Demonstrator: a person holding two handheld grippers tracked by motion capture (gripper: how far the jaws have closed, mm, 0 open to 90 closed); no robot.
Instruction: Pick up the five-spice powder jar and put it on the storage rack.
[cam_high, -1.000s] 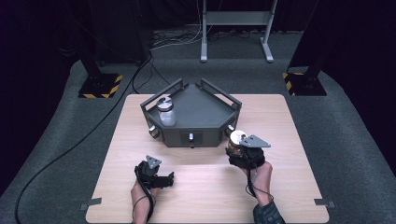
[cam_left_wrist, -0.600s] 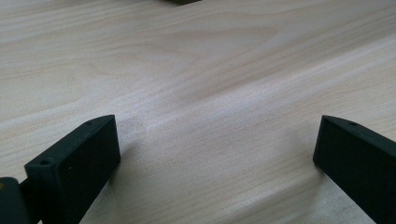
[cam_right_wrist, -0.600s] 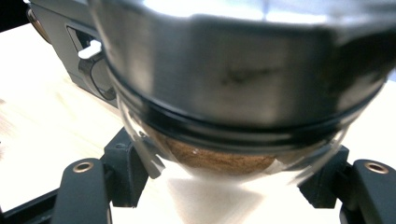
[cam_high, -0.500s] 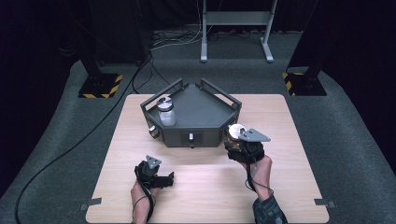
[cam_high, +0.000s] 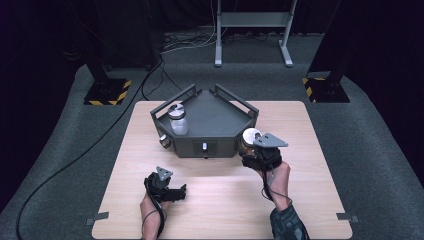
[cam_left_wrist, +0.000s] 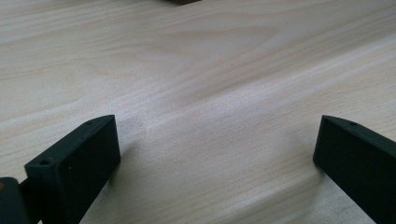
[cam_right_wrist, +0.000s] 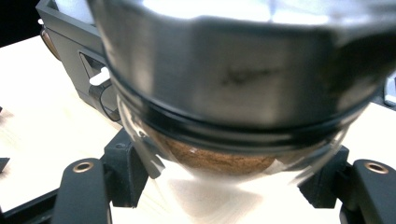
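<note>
We log the tabletop (cam_high: 300, 200), then the dark tray (cam_high: 220, 125) at frame centre. Right tongs (cam_high: 250, 142) grip a jar (cam_right_wrist: 233, 93), contents apparently brown, beside the tray's lower-right corner. Left tongs (cam_high: 172, 192) gape wide, empty, lower left.

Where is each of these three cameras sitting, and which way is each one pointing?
High view: above the person's side, looking forward and down on the table and dark tray; both forearms and grippers show.
Left gripper view: rides the left gripper, looking along its spread jaws at bare wood.
Right gripper view: rides the right gripper, looking at the metal-lidded jar it holds.
Shared: the high and right gripper views both show that jar beside the tray.
</note>
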